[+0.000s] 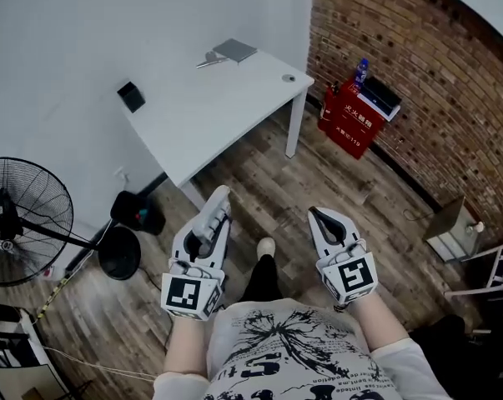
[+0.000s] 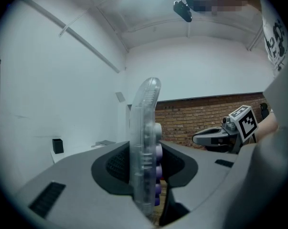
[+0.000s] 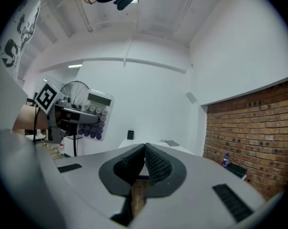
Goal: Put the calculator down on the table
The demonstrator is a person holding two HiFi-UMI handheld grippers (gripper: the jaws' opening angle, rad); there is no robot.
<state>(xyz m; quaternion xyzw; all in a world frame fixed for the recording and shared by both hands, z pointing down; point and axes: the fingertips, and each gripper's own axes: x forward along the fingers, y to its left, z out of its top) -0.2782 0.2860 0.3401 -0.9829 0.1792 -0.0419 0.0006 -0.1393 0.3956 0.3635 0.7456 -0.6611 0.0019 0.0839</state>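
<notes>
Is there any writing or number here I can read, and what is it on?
"119": on the red box by the brick wall; the characters beside it are too small.
Shirt print: letters cut off, unreadable.
Calculator keys: too small to read.

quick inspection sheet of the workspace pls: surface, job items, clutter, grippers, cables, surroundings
surface: white table, ahead of the person, by the white wall.
job's things: calculator, clear case with purple keys, held upright, not on the table.
clutter: small black box, flat grey item and small round thing, all on the table.
grippers: left gripper has its fingers shut on the calculator; right gripper has its fingers together, empty.
cables: thin cord on the floor near the fan.
surroundings: wood floor, brick wall, red box, standing fan.
</notes>
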